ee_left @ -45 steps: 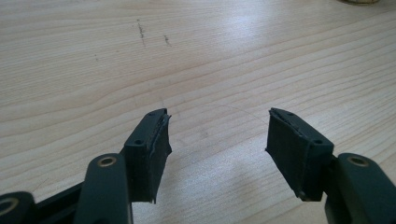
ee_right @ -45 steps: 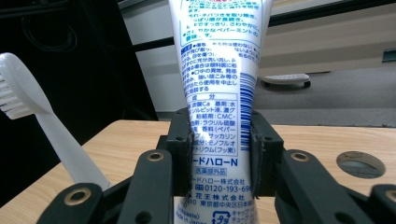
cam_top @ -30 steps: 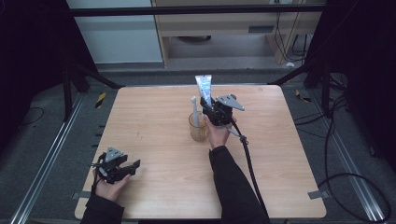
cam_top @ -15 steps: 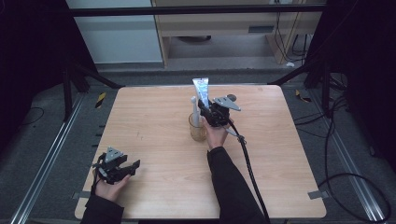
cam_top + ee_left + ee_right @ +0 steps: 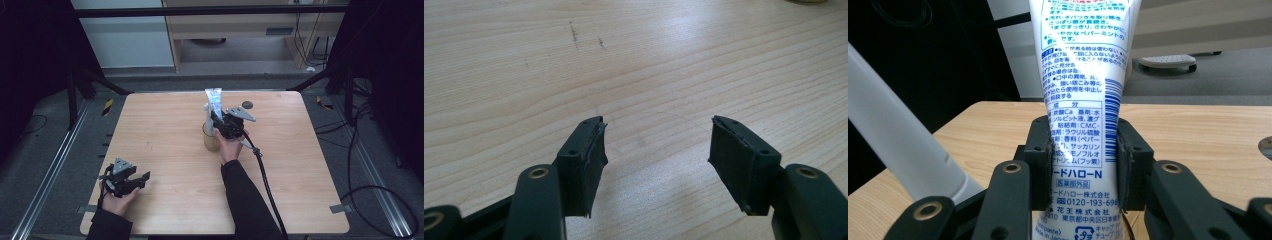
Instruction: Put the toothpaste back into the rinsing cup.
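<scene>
A white and blue toothpaste tube (image 5: 1079, 105) stands upright between the jaws of my right gripper (image 5: 1083, 165), which is shut on it. In the high view that tube (image 5: 214, 101) rises above a clear glass cup (image 5: 210, 137) near the table's middle, with the right gripper (image 5: 220, 121) right beside the cup's rim. A white toothbrush handle (image 5: 903, 150) leans out of the cup at the left of the right gripper view. My left gripper (image 5: 141, 178) rests at the table's front left, and its jaws (image 5: 656, 145) stand open over bare wood.
The wooden table (image 5: 165, 125) has a small dark round spot (image 5: 247, 104) near its far edge. A black cable (image 5: 265, 180) trails from the right gripper toward the front. Metal rails and black frame legs flank the table.
The right gripper and the toothpaste tube have shifted slightly left and down toward the cup. The left gripper has not moved.
</scene>
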Motion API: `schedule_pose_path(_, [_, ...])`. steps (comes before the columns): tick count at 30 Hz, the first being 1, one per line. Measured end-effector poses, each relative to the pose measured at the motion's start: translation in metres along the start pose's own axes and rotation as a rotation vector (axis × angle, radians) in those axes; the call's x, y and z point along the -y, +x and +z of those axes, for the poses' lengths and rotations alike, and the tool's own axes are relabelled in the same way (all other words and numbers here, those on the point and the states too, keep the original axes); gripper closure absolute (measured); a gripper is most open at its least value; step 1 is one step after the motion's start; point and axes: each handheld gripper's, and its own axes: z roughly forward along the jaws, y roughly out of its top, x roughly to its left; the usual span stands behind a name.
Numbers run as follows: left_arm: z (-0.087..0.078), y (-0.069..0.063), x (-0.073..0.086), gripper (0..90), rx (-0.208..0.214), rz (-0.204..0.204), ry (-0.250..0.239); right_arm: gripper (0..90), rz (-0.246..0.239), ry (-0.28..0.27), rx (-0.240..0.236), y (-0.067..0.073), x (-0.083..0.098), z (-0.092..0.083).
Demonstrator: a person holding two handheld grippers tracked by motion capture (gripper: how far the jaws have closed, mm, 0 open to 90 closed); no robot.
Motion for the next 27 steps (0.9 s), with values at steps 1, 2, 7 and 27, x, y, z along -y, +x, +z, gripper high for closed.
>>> schedule_pose_path(1, [0.0, 0.0, 0.0, 38.3, 0.0, 0.0, 0.0, 65.2, -0.001, 0.002, -0.001, 0.0, 0.001, 0.0])
schedule_pose_path(2, [0.0, 0.0, 0.0, 38.4, -0.001, 0.001, 0.0, 65.0, -0.001, 0.005, -0.002, 0.0, 0.002, 0.0])
schedule_pose_path(7, [0.0, 0.0, 0.0, 38.3, 0.0, 0.001, 0.0, 64.0, -0.01, 0.028, -0.014, 0.001, 0.004, 0.0])
schedule_pose_path(27, [0.001, -0.001, 0.0, 38.4, -0.001, 0.007, 0.01, 55.6, -0.072, 0.109, -0.055, 0.0, -0.006, -0.02])
